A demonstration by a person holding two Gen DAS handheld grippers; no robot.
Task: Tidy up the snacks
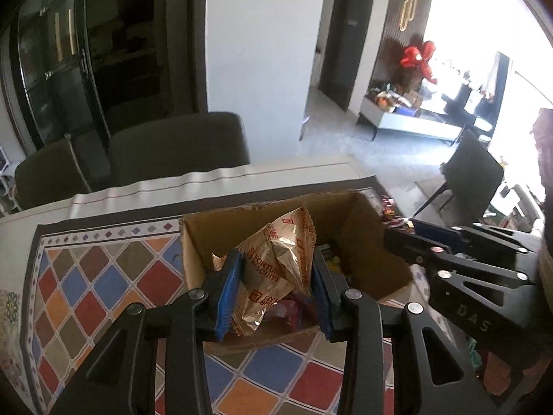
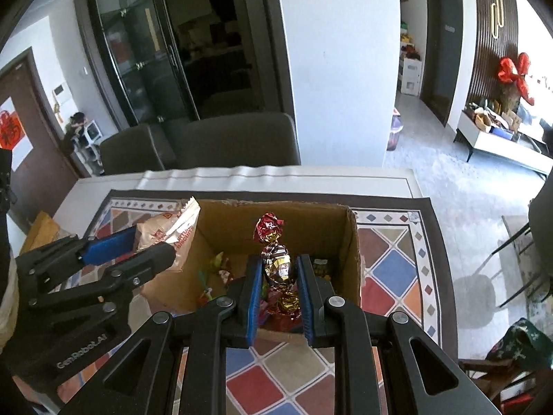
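Observation:
An open cardboard box (image 1: 366, 228) stands on the patterned tablecloth. My left gripper (image 1: 274, 259) hangs over it, blue pads pressed on a gold Fortune Biscuits packet (image 1: 266, 276). In the right wrist view, my right gripper (image 2: 280, 259) is shut on a string of red and gold foil-wrapped candies (image 2: 273, 228) above the box (image 2: 235, 221). My left gripper (image 2: 152, 240) shows at the box's left wall with the packet (image 2: 172, 221). My right gripper (image 1: 401, 235) reaches in over the box's right wall. Several small snacks (image 2: 217, 266) lie on the box floor.
The tablecloth (image 1: 103, 276) with coloured diamonds covers a white table (image 2: 380, 180). Two dark chairs (image 1: 172, 145) stand at the far side, another chair (image 1: 473, 169) to the right. Small red sweets (image 1: 390, 211) lie on the cloth beside the box's right wall.

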